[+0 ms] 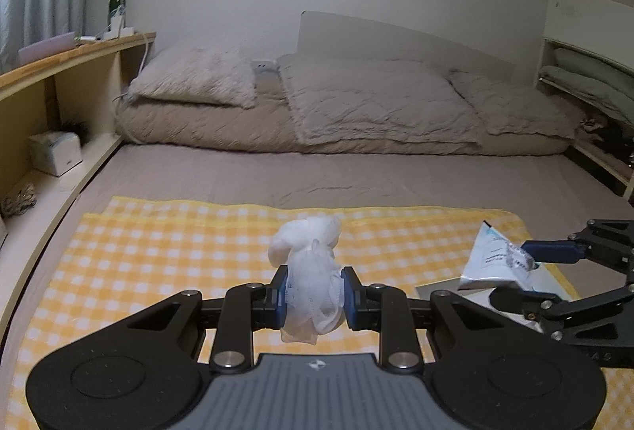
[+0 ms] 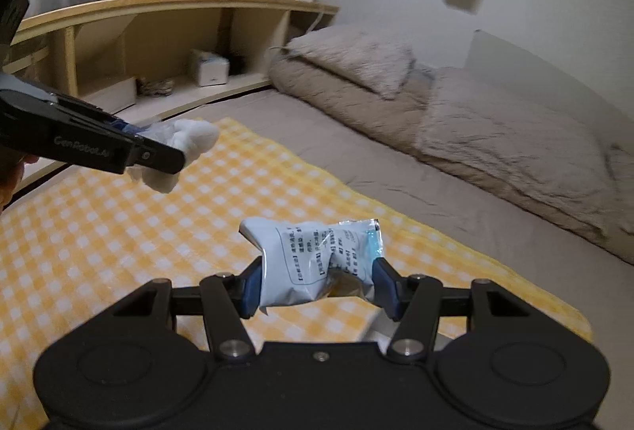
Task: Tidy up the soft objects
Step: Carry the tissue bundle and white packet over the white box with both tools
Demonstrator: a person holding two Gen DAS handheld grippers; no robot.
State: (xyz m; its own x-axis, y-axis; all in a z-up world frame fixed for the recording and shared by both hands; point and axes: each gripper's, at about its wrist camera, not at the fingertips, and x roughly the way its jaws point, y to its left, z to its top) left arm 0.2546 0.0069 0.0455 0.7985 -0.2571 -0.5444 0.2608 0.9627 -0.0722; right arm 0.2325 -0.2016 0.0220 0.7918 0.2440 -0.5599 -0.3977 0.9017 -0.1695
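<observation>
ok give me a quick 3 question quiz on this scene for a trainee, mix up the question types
1. True or false: the left gripper is shut on a white mesh sponge.
2. Multiple choice: what does the right gripper hold? A) a green bottle B) a crumpled light blue packet with printed text C) a pillow
3. Fill in: both grippers are held above a yellow and white ______ cloth spread on the bed.

Key
1. True. Its blue pads squeeze the sponge from both sides.
2. B. The packet is pinched between the pads; the green bottle stands on the wooden shelf.
3. Checked.
</observation>
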